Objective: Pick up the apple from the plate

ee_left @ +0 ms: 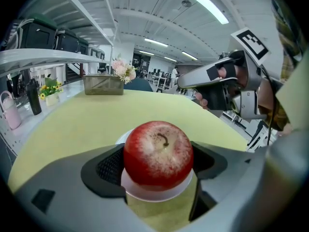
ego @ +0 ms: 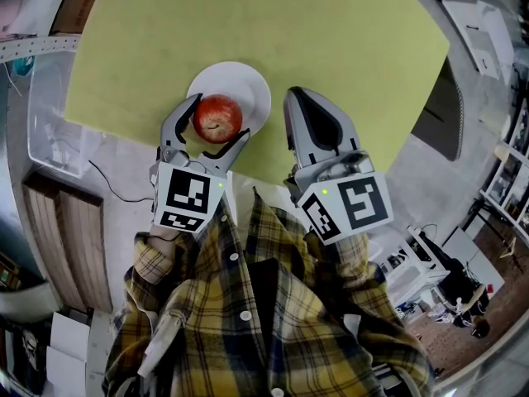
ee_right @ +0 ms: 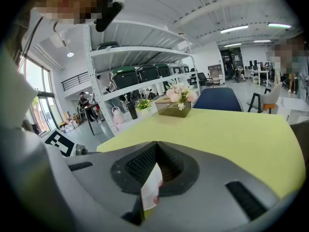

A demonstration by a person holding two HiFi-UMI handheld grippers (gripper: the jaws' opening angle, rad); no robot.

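We had the left gripper (ego: pixel 217 119) closed on the apple (ee_left: pixel 158 152), one pad against each side, because a round fruit slips easily from a grip that is not centered. The apple sat on the white plate (ego: pixel 253 88) on the yellow-green table (ego: pixel 347 31), so we judged that only the lift remained. The right gripper (ego: pixel 302 102) held nothing. Its jaws were pressed together and it hung just beside the plate, out of the way. Both grippers pointed forward and slanted down toward the table, with their marker cubes near our chest.
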